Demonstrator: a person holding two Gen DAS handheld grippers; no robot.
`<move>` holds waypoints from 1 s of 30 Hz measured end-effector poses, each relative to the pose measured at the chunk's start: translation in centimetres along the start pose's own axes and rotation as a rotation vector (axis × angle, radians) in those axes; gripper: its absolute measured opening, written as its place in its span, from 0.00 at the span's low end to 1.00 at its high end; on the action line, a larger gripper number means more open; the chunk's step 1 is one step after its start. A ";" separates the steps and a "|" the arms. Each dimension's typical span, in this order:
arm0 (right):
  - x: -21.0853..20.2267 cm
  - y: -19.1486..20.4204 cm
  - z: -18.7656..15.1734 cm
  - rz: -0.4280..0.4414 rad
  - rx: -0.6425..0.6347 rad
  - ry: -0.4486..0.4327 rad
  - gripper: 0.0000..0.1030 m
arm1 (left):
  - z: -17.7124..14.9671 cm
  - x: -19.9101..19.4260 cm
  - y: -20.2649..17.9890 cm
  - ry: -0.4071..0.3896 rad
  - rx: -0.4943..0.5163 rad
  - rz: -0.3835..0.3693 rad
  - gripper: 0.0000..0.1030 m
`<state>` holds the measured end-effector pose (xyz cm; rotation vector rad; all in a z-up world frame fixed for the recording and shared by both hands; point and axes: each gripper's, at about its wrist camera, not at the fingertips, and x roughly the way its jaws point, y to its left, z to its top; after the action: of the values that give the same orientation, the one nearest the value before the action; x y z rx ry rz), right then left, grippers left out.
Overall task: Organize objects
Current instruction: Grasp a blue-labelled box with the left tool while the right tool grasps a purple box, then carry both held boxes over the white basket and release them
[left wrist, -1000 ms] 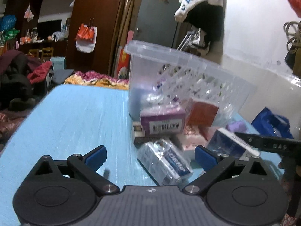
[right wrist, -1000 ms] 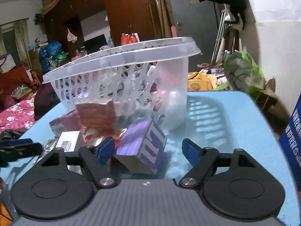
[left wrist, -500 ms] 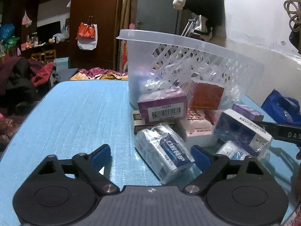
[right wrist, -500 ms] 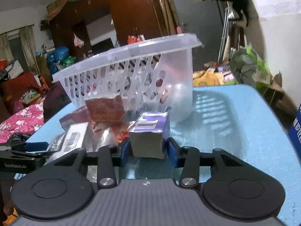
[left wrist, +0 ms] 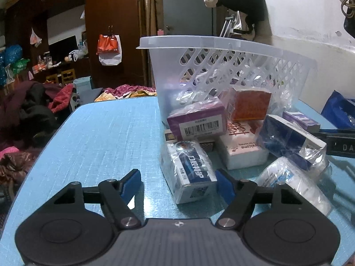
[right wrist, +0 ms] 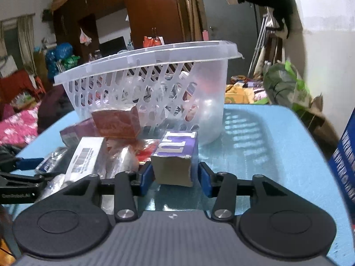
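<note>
One purple box, white-lettered, cardboard end worn.

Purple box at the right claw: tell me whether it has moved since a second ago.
Yes. The purple box was angled leftward, nearer the basket; now it sits square between the right claw pads.

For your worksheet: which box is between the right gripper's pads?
The purple box with white letters, between the right gripper pads; the other boxes lie left of it.
</note>
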<state>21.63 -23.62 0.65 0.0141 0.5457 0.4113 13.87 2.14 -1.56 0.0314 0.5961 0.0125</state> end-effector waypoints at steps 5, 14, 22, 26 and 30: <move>-0.5 0.3 -0.5 -0.009 -0.011 -0.028 0.42 | -0.6 -0.5 0.1 -0.055 -0.007 -0.032 0.44; -2.3 0.3 -0.8 -0.030 0.008 -0.156 0.40 | -1.5 -2.0 1.9 -0.203 -0.084 -0.130 0.44; -3.4 -0.2 -1.3 0.022 0.035 -0.251 0.40 | -1.7 -1.9 2.4 -0.241 -0.110 -0.166 0.44; -4.4 -0.6 -1.8 0.064 0.050 -0.334 0.40 | -2.3 -2.5 2.6 -0.311 -0.116 -0.147 0.44; -4.6 -0.8 -1.8 0.081 0.064 -0.362 0.40 | -2.2 -2.3 2.6 -0.308 -0.105 -0.156 0.44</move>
<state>17.37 -26.27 1.31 0.1698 0.2017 0.4574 10.72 4.75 -1.96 -0.1135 0.2879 -0.1110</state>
